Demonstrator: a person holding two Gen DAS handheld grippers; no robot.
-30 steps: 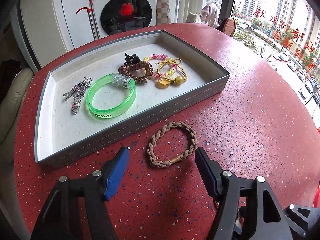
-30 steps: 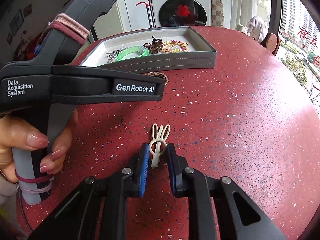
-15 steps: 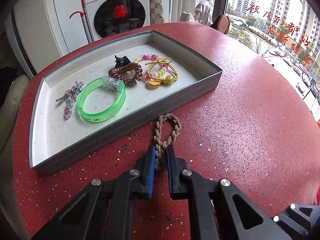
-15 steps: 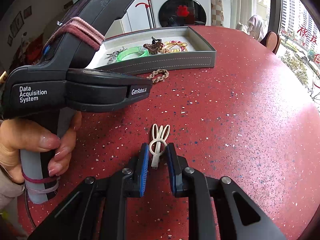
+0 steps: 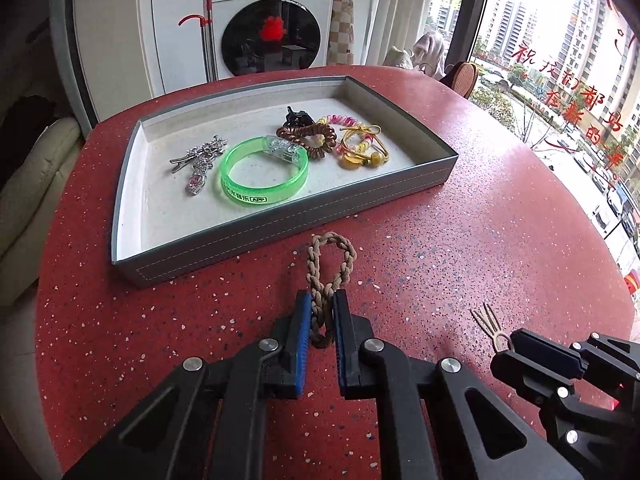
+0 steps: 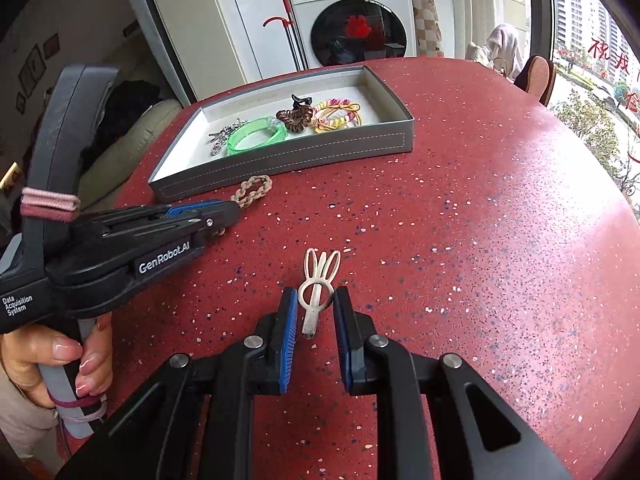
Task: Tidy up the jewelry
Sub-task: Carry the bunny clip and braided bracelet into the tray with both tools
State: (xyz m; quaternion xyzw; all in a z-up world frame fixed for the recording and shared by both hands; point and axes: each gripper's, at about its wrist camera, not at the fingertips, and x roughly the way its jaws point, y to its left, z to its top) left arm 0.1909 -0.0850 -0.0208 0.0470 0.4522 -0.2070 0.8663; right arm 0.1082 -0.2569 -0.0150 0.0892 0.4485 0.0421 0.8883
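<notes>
Left wrist view: lower end of braided bracelet (image 5: 325, 280) sits between the pads of the left gripper (image 5: 321, 322); its clasp is hidden there. Right gripper (image 5: 516, 354) cut off by the right and lower edges; whether its pads touch the rabbit-ear hair clip (image 5: 490, 326) cannot be read from here.

Right wrist view: near wall of tray (image 6: 280, 156) hides the lower edges of green bangle (image 6: 256, 136) and silver brooch (image 6: 224, 136). Brooch too small to resolve. Black claw clip (image 6: 301, 100) partly covered by brown coil hair tie (image 6: 295, 117).

Red surface (image 6: 480, 220) cut off at bottom and right edges.
</notes>
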